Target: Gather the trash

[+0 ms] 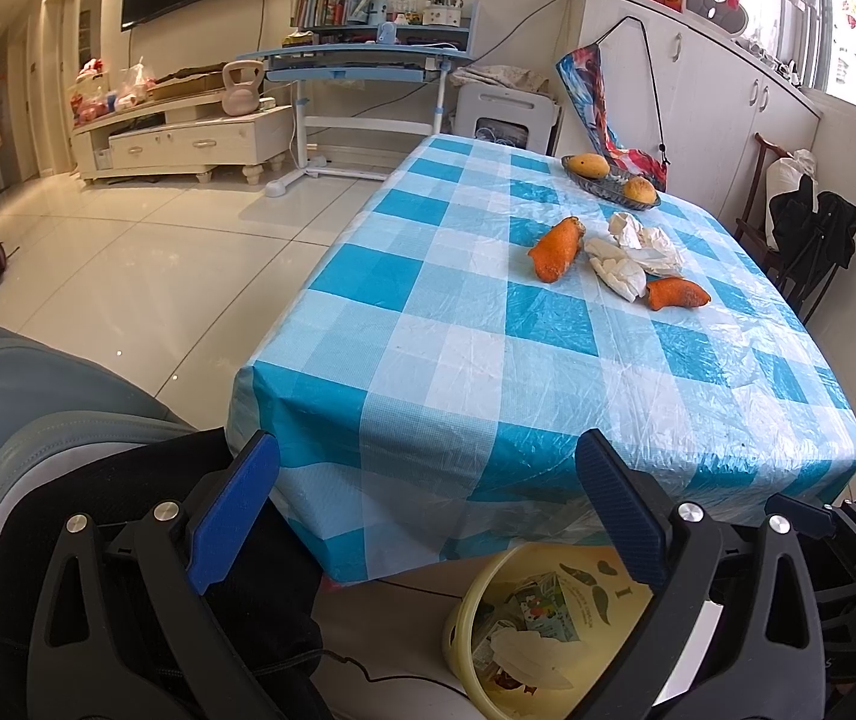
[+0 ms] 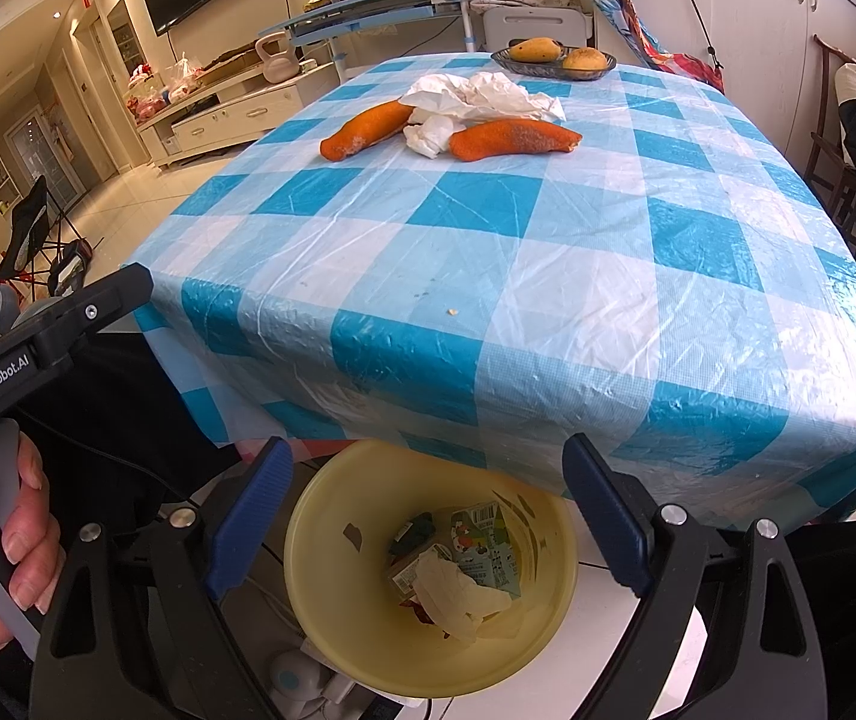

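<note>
Right tongs gape over yellow bin.

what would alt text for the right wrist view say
An open right hand-held gripper hovers over a yellow trash bin holding cartons and tissue, at the near edge of a blue-checked table. Farther back lie two orange peels and crumpled tissues.

On the table, crumpled tissues lie between two peels; a fruit dish sits behind them. A bin stands below the table's near edge, holding cartons.
</note>
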Tool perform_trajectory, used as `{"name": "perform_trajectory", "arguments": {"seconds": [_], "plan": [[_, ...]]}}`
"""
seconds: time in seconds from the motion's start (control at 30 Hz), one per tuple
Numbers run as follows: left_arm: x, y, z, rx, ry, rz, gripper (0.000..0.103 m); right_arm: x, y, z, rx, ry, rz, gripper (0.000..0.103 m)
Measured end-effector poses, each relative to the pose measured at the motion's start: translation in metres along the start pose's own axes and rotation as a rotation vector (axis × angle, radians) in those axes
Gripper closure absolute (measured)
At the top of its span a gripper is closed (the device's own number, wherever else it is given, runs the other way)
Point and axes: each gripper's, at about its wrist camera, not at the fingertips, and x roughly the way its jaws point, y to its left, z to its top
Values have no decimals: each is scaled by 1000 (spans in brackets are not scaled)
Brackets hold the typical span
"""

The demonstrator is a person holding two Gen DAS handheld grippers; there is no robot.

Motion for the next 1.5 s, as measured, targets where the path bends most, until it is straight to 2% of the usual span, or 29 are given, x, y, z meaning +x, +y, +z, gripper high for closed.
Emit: {"name": "perform_trajectory", "arguments": {"seconds": [0.23, 0.33, 0.5, 0.63, 0.73, 0.87, 0.93, 1.07, 1.17, 1.23, 1.33, 1.5], "plan": [[1, 4, 0, -20, -1, -3, 8, 0, -2, 0, 15, -5, 14, 15], [-6, 8, 2, -40, -28, 6, 8, -2, -6, 7, 36, -18, 34, 15], [-12, 12, 11, -56, -55, 14, 8, 1, -6, 16, 60, 38, 59, 11], [-10, 11, 19, -43, -55, 20, 8, -5, -17, 23, 136, 87, 158, 12], [-7, 14, 33, -50, -75, 32, 8, -21, -12, 33, 122, 95, 230, 12], [6, 13, 53, -55, -63, 16, 8, -29, 1, 56, -30, 17, 168, 12], [11, 11, 62, -44, -66, 14, 8, -21, 1, 69, -56, -7, 151, 12], [17, 8, 76, -20, -77, 16, 8, 11, 1, 94, -55, -13, 213, 30], [22, 15, 83, -45, -75, 36, 8, 31, 9, 114, -86, -24, 231, 37], [27, 23, 85, -68, -68, 46, 8, 40, 10, 126, -103, -38, 230, 38], [35, 28, 87, -85, -53, 49, 8, 53, 11, 143, -140, -50, 185, 38], [50, 13, 97, -39, -42, 26, 8, 71, 2, 155, -187, -23, 128, 38]]}}
